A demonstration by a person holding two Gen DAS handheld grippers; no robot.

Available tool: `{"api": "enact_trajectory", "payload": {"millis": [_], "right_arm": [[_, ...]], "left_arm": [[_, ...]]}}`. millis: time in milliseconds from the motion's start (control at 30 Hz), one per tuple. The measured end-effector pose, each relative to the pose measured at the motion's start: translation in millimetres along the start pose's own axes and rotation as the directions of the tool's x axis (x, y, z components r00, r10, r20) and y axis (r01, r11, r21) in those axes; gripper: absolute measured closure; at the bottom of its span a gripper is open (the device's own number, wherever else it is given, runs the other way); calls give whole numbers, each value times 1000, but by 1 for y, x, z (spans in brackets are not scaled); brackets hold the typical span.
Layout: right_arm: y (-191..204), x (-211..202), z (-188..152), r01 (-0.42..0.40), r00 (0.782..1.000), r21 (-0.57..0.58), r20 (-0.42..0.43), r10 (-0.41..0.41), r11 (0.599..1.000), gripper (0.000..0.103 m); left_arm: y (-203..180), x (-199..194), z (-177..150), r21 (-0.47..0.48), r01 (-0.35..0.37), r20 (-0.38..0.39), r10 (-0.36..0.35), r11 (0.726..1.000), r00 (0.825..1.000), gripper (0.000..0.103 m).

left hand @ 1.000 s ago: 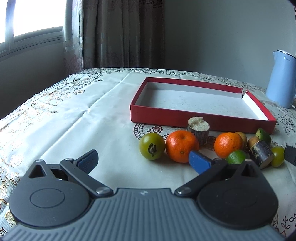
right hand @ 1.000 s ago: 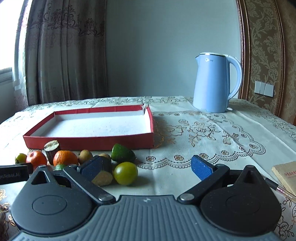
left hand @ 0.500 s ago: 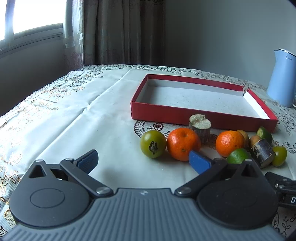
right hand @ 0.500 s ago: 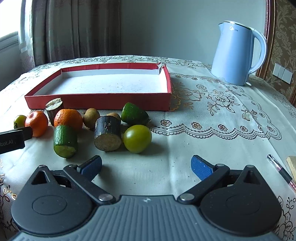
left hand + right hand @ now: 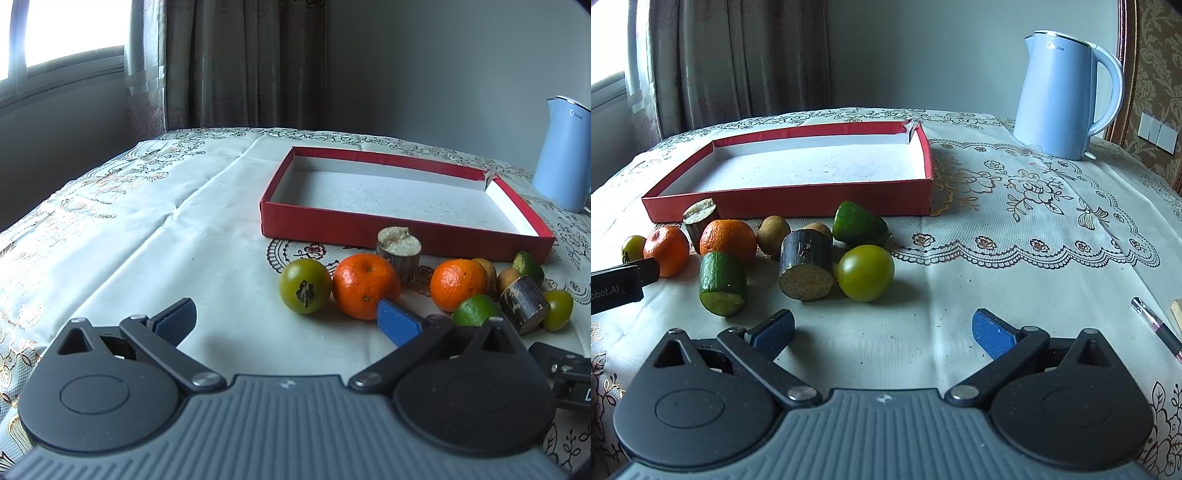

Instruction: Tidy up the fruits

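While the tray waits: the shallow red cardboard tray with a white floor (image 5: 798, 203) holds nothing, so sorting has not begun.
Done: nothing, by my judgement.
Left: every piece lies in front of the tray's near wall: two oranges (image 5: 365, 286), a green round fruit with a dark calyx (image 5: 304, 285), a yellow-green round fruit (image 5: 865, 272), a dark-skinned cane stub (image 5: 806, 269), a cut green chunk (image 5: 722, 283) (plus small brown fruits nearer the tray).
Left gripper (image 5: 286, 317): fingers spread, empty, short of the oranges.
Right gripper (image 5: 882, 332): fingers spread, empty, short of the cane stub.
Surface: a cream embroidered tablecloth (image 5: 1015, 240).
Room: a pale blue kettle (image 5: 1067, 96) right of the tray; brown curtains (image 5: 240, 62) behind it.
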State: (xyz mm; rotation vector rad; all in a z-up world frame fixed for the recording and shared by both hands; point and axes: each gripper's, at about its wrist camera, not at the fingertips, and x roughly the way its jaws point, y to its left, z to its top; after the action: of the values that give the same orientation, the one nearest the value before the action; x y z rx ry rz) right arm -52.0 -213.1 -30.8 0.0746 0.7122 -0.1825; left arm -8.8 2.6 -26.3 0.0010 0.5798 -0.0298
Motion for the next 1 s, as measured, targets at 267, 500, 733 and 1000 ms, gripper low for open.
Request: {"api": "enact_trajectory", "payload": {"millis": [267,500,733,1000], "right_arm": [[0,0,0,1,1000,1,0,-1,1000,0],[1,0,0,-6,1000,-3,1,6,1000,0],[2,-5,0,-52,998,-30,30,53,998,0],[7,-37,-1,-143,967,-142,191,168,979,1]], "left_arm": [[0,0,0,0,0,0,0,1000,1000,0],[0,0,0,0,0,0,0,1000,1000,0],[0,2,-1,-10,8,-3,-8,1000,1000,0],[4,0,-1,-32,13,-2,-13,999,1000,0]]}}
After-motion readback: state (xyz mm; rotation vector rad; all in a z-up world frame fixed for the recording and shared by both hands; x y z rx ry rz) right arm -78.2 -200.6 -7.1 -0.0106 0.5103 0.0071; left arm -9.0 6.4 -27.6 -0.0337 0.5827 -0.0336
